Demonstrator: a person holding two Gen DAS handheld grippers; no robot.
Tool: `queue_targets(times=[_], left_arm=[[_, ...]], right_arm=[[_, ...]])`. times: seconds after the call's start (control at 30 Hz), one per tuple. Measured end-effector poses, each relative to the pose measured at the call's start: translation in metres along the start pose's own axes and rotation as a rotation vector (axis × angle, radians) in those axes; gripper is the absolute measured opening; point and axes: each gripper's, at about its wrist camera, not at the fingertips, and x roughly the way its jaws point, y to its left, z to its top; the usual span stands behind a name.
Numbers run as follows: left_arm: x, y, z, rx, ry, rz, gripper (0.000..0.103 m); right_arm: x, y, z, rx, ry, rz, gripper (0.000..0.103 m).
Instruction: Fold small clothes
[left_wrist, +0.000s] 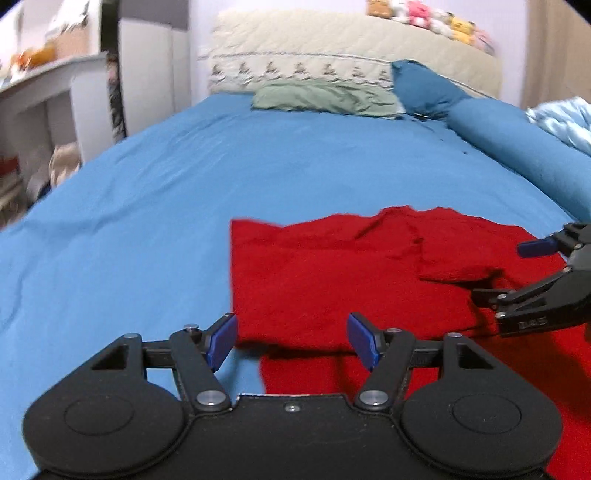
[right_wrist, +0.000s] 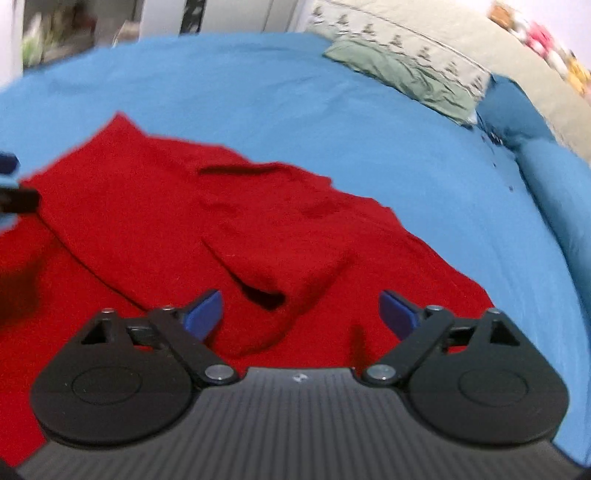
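A red garment (left_wrist: 332, 273) lies spread on the blue bed sheet (left_wrist: 147, 192), partly folded over itself; it also shows in the right wrist view (right_wrist: 221, 236). My left gripper (left_wrist: 291, 341) is open and empty, hovering over the garment's near left edge. My right gripper (right_wrist: 301, 314) is open and empty above the garment's near right part, by a folded sleeve. The right gripper also shows at the right edge of the left wrist view (left_wrist: 517, 273). A bit of the left gripper shows at the left edge of the right wrist view (right_wrist: 14, 184).
A green pillow (left_wrist: 325, 98), a dark blue pillow (left_wrist: 424, 88) and a blue bolster (left_wrist: 524, 151) lie at the head and right side of the bed. A beige headboard (left_wrist: 351, 48) carries plush toys (left_wrist: 428, 16). White shelves (left_wrist: 55, 103) stand to the left.
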Motion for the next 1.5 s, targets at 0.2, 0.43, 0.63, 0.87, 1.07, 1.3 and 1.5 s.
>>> queue_targets(times=[0.2,0.43,0.63,0.87,1.07,1.3,1.5], left_arm=[[0.01,0.01,0.001,-0.019,0.03,-0.007,0.07],[0.006,0.014,0.0,-0.007,0.019,-0.034,0.07],[0.011,0.019,-0.007,0.001,0.041,-0.021,0.071],[0.01,0.028,-0.009,-0.023,0.054,-0.011,0.071],[0.011,0.032,-0.009,-0.036,0.057,-0.014,0.071],[0.015,0.032,-0.01,-0.035,0.067,-0.023,0.071],[0.031,0.028,-0.009,-0.031,0.075,-0.024,0.071]], right_arm=[[0.023,-0.011,0.008,0.148,-0.026,-0.073,0.062],[0.003,-0.076,-0.038,0.605,-0.049,-0.086,0.062],[0.003,-0.095,-0.067,0.69,-0.068,0.021,0.064],[-0.003,-0.102,-0.073,0.772,-0.058,0.06,0.062],[0.003,-0.106,-0.071,0.789,-0.053,0.029,0.026],[-0.031,-0.128,-0.055,0.689,-0.136,-0.027,0.02],[-0.059,-0.145,-0.083,0.561,-0.159,-0.196,0.02]])
